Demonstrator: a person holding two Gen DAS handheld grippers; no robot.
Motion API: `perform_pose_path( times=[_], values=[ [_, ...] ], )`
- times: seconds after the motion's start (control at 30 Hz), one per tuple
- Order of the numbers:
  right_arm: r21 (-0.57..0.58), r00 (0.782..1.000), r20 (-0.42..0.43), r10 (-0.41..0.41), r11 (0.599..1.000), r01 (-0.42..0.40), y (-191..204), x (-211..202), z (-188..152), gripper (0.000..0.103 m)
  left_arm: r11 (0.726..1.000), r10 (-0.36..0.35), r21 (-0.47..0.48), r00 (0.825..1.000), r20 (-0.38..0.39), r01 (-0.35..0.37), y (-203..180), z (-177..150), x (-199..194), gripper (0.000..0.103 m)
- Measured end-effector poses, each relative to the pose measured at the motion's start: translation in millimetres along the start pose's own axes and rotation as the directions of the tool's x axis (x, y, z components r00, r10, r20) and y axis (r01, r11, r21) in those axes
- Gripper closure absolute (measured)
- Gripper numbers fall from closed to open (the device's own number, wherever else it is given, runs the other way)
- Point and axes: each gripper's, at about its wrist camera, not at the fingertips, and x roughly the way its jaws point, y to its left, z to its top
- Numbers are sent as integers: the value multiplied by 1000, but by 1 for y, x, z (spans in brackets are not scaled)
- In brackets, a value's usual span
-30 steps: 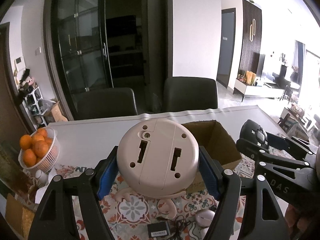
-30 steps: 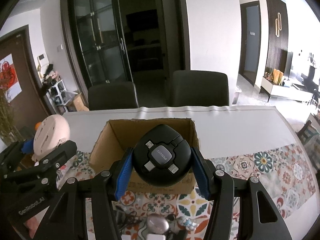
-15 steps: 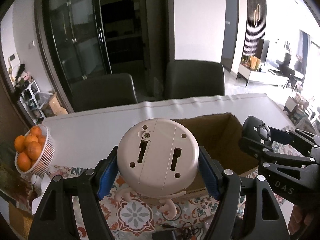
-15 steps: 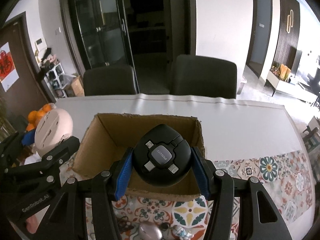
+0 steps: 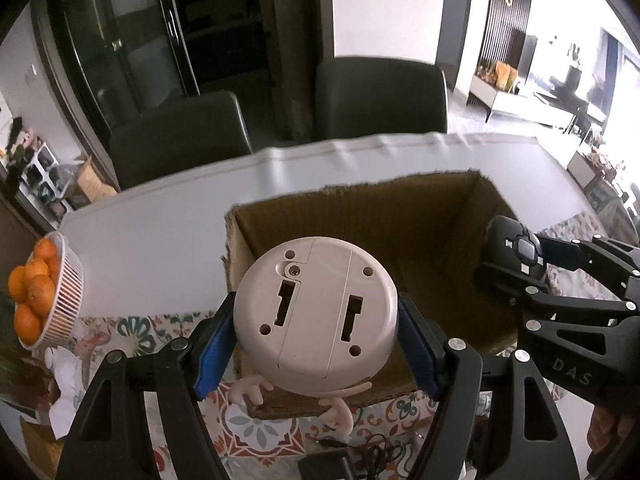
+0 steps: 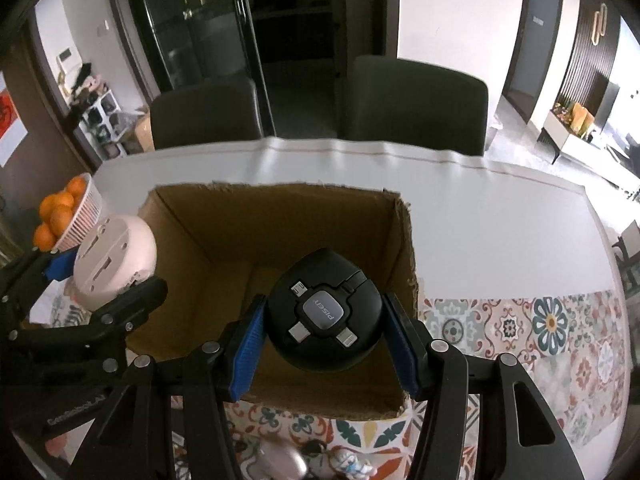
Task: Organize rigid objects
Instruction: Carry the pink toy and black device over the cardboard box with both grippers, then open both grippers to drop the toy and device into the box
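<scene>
My left gripper (image 5: 316, 340) is shut on a round pink toy device (image 5: 316, 316) with small arms below, held over the near left edge of an open cardboard box (image 5: 360, 216). My right gripper (image 6: 324, 340) is shut on a round black Pisen charger hub (image 6: 324, 312), held above the inside of the same box (image 6: 280, 216). The pink device also shows in the right wrist view (image 6: 112, 264), and the black hub in the left wrist view (image 5: 516, 248). The box bottom that I can see is bare.
A white basket of oranges (image 5: 36, 300) stands at the table's left. Small items and a black cable (image 5: 360, 448) lie on the patterned runner (image 6: 540, 324) in front of the box. Two dark chairs (image 6: 416, 100) stand behind the white table (image 6: 480, 216).
Both grippers moved forward and over the box with their objects; the box now sits right under them, and the black hub is above its inside.
</scene>
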Motion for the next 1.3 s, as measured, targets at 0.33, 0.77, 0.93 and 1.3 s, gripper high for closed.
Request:
perform_pose_path(
  times=[0.33,0.77,0.93,1.3],
  values=[
    [-37,997,-82,-5,999,2,-1,22,-6,46,1000,-17,-25,995,-97,14,-1,-5,24,29],
    [-35,993,-118,15,999,-20,-3,26,-7,45,999,-4,-41,992,-123,-1,0,-3,24,29],
    [-7,995,-93,23,1000,-24,-4,18,-7,45,998,-18,-56,994,-108,12,3,-4,15,29],
    [64,996,80,-36,997,31,1,-41,-16,43,996,-11,-84,1000,17,12,7,-15,-38,20]
  ],
)
